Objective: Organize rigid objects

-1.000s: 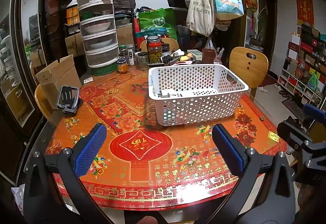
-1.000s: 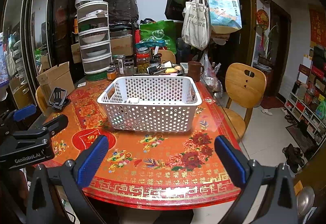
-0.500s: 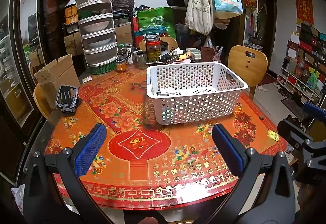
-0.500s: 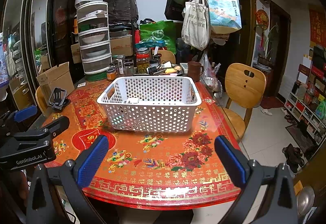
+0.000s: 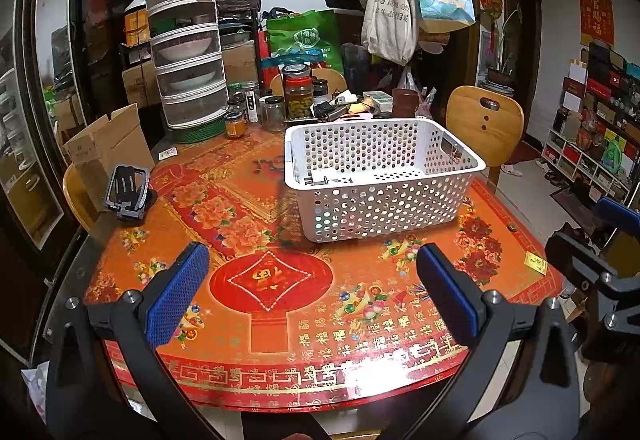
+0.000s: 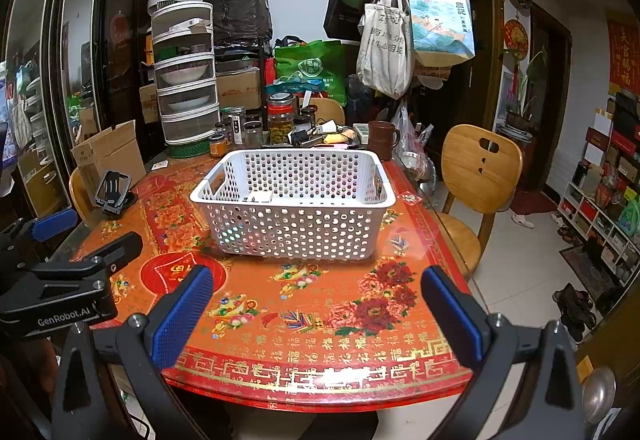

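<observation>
Table: round, red-and-orange patterned top, cluttered along the far edge. Basket: white, perforated, standing mid-table, right of centre in the left view; a small white item with a dark part lies on its floor, otherwise it appears bare. Black stand: folding type, on the table's left edge, beside a cardboard box and well apart from the basket. Left gripper: spread wide, holding nothing, poised over the near edge. Right gripper: likewise wide open and unloaded.

Assessment: between pickups. The stand is the likeliest remaining loose item. Next move calls for the left gripper to reach left, close on the stand, and carry it to the basket.
</observation>
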`<state>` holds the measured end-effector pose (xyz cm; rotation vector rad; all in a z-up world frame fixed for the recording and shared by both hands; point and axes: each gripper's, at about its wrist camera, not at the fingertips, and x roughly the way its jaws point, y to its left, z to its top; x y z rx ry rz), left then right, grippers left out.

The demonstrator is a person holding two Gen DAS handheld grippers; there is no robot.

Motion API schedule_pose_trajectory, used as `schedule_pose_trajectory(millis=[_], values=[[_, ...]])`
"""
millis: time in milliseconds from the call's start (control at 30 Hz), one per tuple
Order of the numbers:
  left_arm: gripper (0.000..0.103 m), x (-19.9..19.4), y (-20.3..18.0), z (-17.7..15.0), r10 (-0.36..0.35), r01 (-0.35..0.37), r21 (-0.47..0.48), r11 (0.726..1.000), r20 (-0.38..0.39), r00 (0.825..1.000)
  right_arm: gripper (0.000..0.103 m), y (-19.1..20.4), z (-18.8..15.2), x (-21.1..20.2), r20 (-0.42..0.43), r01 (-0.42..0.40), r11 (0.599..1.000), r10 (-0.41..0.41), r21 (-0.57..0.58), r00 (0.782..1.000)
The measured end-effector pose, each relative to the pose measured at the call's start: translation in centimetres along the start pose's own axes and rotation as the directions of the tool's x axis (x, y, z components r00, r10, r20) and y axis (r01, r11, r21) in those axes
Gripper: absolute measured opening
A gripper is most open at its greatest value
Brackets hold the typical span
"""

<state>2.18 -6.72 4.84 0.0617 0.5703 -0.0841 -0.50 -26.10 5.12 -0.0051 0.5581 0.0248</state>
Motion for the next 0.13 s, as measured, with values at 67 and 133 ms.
schedule_pose_trajectory(millis=[67,133], values=[[0.102,-0.1,-0.03,-0.08,0.002,-0.002,0.0,1.0,0.008,1.0,0.103,0.01,0.01,0.0,0.0,0.001,1.0,-0.001,0.0,1.0],[0.102,-0.26,0.08,-0.07,-0.001,0.001,0.0,1.0,0.015,1.0,0.103,0.0,0.0,-0.01,0.001,-0.001,1.0,0.001,-0.001,1.0]])
